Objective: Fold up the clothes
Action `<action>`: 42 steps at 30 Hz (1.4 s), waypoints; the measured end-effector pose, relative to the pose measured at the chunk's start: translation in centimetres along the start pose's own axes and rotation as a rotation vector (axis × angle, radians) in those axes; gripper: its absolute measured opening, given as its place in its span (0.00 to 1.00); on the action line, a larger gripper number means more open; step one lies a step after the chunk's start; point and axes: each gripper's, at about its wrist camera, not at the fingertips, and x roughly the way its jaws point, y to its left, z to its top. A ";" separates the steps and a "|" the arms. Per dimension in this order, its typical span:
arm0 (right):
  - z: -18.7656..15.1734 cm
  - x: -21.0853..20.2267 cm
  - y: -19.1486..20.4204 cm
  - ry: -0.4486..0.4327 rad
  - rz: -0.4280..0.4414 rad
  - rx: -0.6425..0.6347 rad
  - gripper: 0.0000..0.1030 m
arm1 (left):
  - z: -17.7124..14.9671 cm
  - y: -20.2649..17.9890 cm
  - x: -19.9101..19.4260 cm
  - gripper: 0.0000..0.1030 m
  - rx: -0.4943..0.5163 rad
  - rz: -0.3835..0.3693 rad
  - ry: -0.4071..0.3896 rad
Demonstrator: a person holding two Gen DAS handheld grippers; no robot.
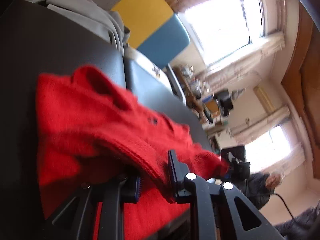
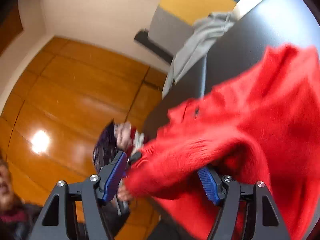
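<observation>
A fuzzy red knitted sweater [image 1: 96, 120] lies partly spread on a dark grey table [image 1: 50, 40], with one edge lifted off the surface toward both cameras. Both views are blurred and steeply tilted.

In the left wrist view, the left gripper [image 1: 155, 177] has its blue-padded fingers set a little apart, with the sweater's ribbed edge running between them; whether the pads actually pinch the knit cannot be told. In the right wrist view, the right gripper [image 2: 163, 180] has its fingers spread wide, and a bunched fold of the sweater [image 2: 250, 110] sits in the gap without being clamped.

Beyond the sweater, at the far edge of the table, a pale grey garment [image 2: 200, 40] lies crumpled, part of it hanging over the side.

The sweater looks soft, thick and limp: it sags where lifted and would likely stretch instead of holding a crease. It appears light but bulky, and its fluffy surface should grip the ridged pads well. The ribbed edge looks firmest, so it seems the best place to take hold.
</observation>
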 end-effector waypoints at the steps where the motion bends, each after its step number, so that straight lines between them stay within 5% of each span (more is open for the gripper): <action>1: 0.9 -0.3 -0.4 -0.047 -0.023 0.026 0.70 | 0.8 0.3 0.1 0.19 -0.020 -0.005 -0.026; 5: 3.4 -0.6 -3.2 -0.165 -0.085 0.139 0.73 | 3.4 2.3 0.5 0.23 -0.118 -0.003 -0.100; 9: 3.5 -1.3 -2.5 -0.144 -0.110 0.096 0.73 | 3.6 3.0 0.1 0.26 -0.111 0.055 -0.094; 15: 3.3 -2.1 2.2 -0.062 -0.422 -0.241 0.73 | 2.7 3.0 -3.0 0.32 0.013 0.233 -0.128; 19: 4.9 1.4 2.3 0.016 -0.641 -0.381 0.71 | 2.5 2.5 -3.4 0.38 0.140 0.388 -0.100; 24: 5.6 5.4 0.7 0.101 -0.776 -0.420 0.57 | 2.4 2.5 -0.9 0.45 0.235 0.464 -0.011; 29: 5.1 7.0 0.5 0.123 -0.846 -0.483 0.41 | 3.2 2.5 1.8 0.48 0.283 0.460 0.048; 31: 4.8 7.1 0.8 0.122 -0.865 -0.513 0.31 | 3.2 2.4 2.1 0.42 0.292 0.468 0.059; 33: 4.6 7.1 1.1 0.120 -0.883 -0.543 0.14 | 3.1 1.8 2.0 0.09 0.315 0.510 0.045; 38: 3.8 4.8 3.7 0.010 -0.860 -0.566 0.12 | 2.5 -0.2 -2.8 0.08 0.286 0.443 -0.136; 42: 4.0 4.1 2.2 -0.030 -0.850 -0.506 0.12 | 2.8 2.0 -2.2 0.07 0.233 0.541 -0.127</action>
